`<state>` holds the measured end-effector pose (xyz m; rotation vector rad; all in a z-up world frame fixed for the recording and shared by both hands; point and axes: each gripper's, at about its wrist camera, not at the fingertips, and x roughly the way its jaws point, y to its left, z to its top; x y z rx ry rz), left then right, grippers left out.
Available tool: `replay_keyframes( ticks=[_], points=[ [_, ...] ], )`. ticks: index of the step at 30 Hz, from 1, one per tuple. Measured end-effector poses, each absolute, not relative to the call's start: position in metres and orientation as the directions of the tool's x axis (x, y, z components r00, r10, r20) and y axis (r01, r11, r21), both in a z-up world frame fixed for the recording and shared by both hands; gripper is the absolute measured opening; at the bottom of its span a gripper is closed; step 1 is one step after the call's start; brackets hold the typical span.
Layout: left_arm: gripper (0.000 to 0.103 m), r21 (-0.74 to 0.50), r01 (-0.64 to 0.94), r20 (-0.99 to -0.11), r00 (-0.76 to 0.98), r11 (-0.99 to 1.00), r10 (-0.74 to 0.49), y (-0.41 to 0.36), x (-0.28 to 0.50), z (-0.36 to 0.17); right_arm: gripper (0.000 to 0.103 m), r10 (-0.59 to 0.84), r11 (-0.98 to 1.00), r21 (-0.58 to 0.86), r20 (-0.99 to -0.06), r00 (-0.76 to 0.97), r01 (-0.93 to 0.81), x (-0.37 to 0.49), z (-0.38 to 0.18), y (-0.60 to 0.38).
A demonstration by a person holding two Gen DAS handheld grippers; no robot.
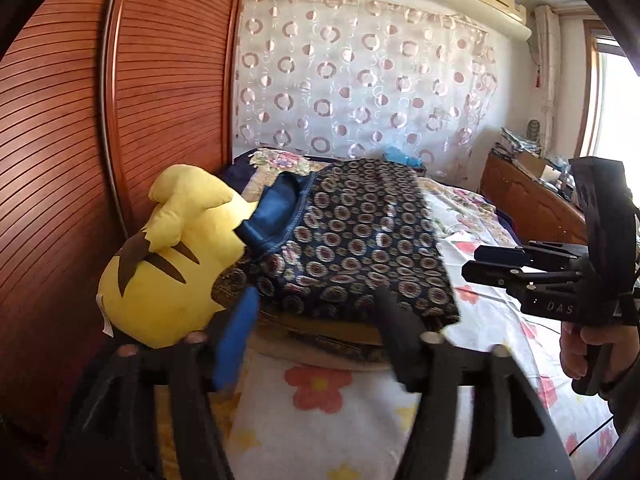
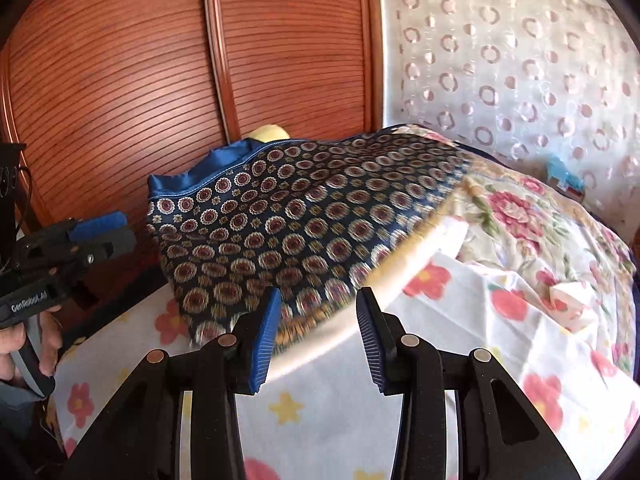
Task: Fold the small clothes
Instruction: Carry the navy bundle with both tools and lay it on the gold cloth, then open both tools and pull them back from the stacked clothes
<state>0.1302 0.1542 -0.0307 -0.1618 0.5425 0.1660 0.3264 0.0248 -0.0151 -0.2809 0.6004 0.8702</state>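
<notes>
A dark navy garment with round medallion print and a plain blue waistband lies folded on a pile on the bed; it also shows in the right wrist view. My left gripper is open and empty, its fingers just in front of the garment's near edge. My right gripper is open and empty, just short of the garment's near hem. The right gripper also shows in the left wrist view, off to the garment's right. The left gripper also shows in the right wrist view, at the garment's left.
A yellow plush toy lies against the garment's left side. A floral bedsheet covers the bed. A slatted wooden wardrobe stands close on the left. A circle-print curtain hangs behind. A wooden cabinet stands at right.
</notes>
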Motion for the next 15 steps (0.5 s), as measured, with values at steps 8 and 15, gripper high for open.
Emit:
replay_keyframes(
  ticks=[8,15],
  points=[
    [0.080,-0.076,-0.122,-0.503,0.862,0.990,0.068,0.118,0.108,-0.020,0.040,0.604,0.696,0.019,-0.556,0.571,-0.718,0.268,-0.010,-0.029],
    [0.080,-0.071,-0.062,-0.505,0.863,0.996,0.018,0.081,0.097,-0.021,0.050,0.545,0.781,0.039,-0.529,0.650,-0.623,0.215,-0.007,-0.079]
  ],
)
